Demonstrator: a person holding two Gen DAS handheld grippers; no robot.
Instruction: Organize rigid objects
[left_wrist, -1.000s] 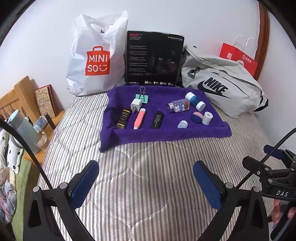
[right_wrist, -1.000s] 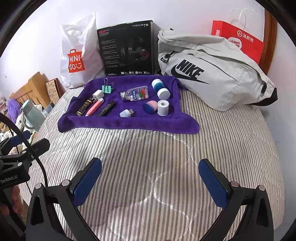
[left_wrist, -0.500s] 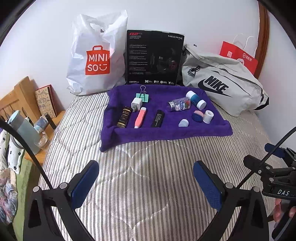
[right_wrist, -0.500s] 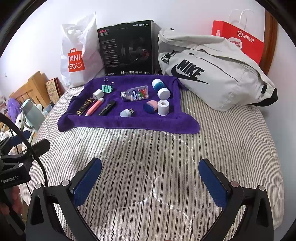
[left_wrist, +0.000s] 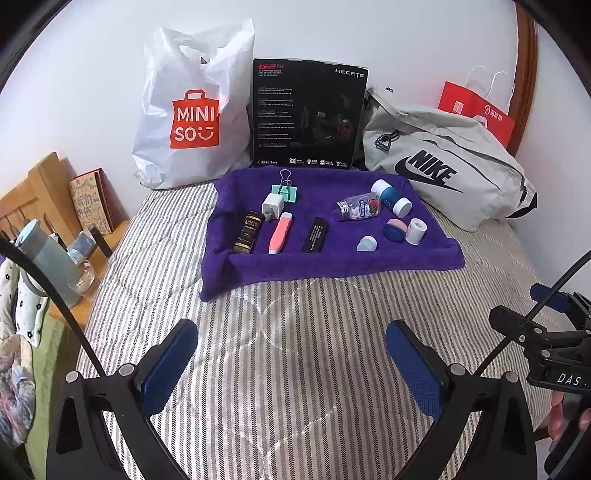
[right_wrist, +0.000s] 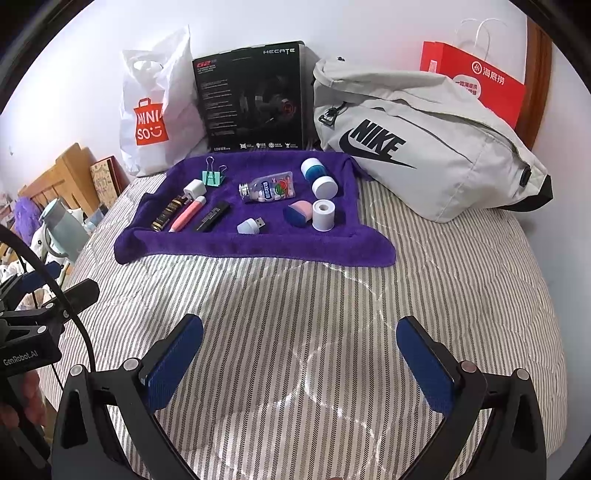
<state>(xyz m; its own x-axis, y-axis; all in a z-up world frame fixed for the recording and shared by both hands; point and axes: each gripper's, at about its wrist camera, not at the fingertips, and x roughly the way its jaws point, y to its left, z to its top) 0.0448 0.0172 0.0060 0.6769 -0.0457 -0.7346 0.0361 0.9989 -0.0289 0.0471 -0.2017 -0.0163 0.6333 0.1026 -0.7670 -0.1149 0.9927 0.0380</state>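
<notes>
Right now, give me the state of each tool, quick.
Left tool: open, holding nothing.
Right tool: open, holding nothing.

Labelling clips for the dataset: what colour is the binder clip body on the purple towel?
Mint green body with silver wire handles; clearest in the right wrist view.

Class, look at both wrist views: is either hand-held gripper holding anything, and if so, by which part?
Nothing is held. The left hand-held gripper and right hand-held gripper are both open above the striped bedcover.
</notes>
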